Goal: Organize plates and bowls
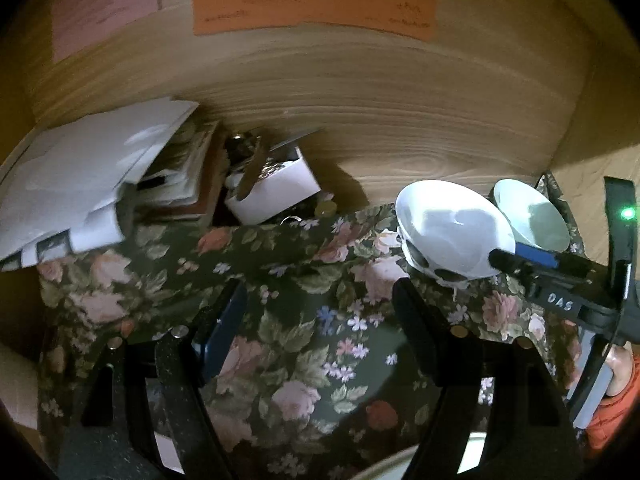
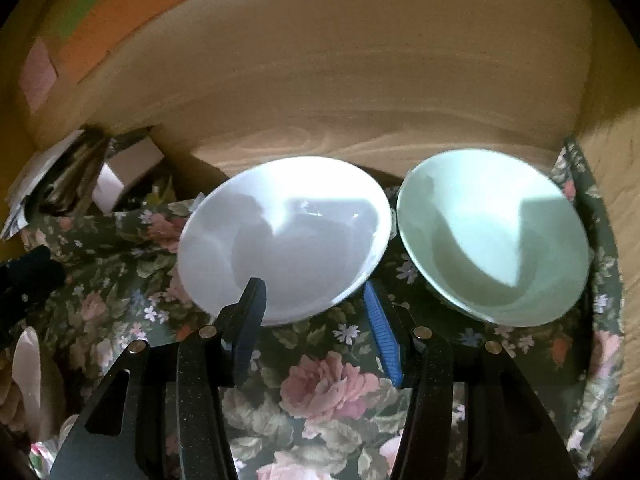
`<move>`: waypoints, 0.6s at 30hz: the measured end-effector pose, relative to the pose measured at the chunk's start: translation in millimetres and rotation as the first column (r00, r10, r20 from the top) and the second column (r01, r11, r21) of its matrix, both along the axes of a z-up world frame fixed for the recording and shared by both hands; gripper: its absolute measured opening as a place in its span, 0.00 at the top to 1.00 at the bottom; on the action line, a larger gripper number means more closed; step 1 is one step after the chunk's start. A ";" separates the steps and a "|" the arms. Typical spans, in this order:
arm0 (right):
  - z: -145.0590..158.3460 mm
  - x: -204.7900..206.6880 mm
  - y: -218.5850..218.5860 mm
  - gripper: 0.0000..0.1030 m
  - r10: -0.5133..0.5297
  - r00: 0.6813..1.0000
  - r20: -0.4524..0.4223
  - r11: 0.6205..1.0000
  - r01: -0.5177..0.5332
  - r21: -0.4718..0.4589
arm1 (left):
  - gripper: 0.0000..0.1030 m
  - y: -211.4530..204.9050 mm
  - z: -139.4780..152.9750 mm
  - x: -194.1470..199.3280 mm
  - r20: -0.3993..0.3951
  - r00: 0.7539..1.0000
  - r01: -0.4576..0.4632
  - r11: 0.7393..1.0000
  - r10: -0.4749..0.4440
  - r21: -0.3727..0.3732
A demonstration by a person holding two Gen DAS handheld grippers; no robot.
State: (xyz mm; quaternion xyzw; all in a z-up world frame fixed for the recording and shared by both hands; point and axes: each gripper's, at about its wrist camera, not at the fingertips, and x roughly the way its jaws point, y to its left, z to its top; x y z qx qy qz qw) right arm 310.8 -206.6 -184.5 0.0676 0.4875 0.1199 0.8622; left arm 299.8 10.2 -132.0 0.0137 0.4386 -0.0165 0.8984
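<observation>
A white bowl (image 2: 288, 236) and a pale green bowl (image 2: 492, 236) stand side by side on a floral cloth (image 2: 320, 392), close to a wooden back panel. My right gripper (image 2: 313, 286) is open at the white bowl's near rim. Its left fingertip shows over the bowl's inside and its right fingertip just outside the rim. The pads do not press on it. In the left wrist view the white bowl (image 1: 452, 232) and green bowl (image 1: 532, 216) are at the right, with the right gripper (image 1: 520, 259) against them. My left gripper (image 1: 318, 288) hangs open over bare cloth, holding nothing.
A pile of papers and books (image 1: 80, 184) and a white box of clutter (image 1: 276, 196) fill the back left corner. The wooden panel (image 1: 360, 92) carries an orange sheet (image 1: 312, 0). A hand in an orange sleeve (image 1: 616, 400) holds the right gripper. A pale dish rim (image 2: 28, 376) shows lower left.
</observation>
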 end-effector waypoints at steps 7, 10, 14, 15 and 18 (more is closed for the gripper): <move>-20.1 13.4 -2.5 0.50 -0.009 0.997 -0.078 0.998 0.014 0.065 | 0.27 -5.9 -4.5 12.5 -0.007 1.000 0.022 1.000 -0.022 0.002; -29.2 17.2 0.7 0.52 0.010 0.994 -0.113 0.998 -0.002 0.069 | 0.27 -5.9 -7.5 14.9 -0.015 1.000 0.026 1.000 -0.026 0.001; -25.0 13.9 5.9 0.65 0.035 0.994 -0.101 0.999 -0.032 0.028 | 0.27 -5.6 -10.4 17.7 -0.025 0.999 0.026 1.000 -0.026 0.005; -24.7 12.2 4.9 0.67 0.048 0.993 -0.111 0.998 -0.044 0.040 | 0.27 -5.4 -10.6 17.9 -0.027 0.999 0.025 1.000 -0.025 0.004; -22.9 3.1 5.0 0.75 0.089 0.988 -0.123 0.995 -0.083 0.047 | 0.27 -6.0 -12.0 18.4 -0.037 0.999 0.022 1.000 -0.022 -0.001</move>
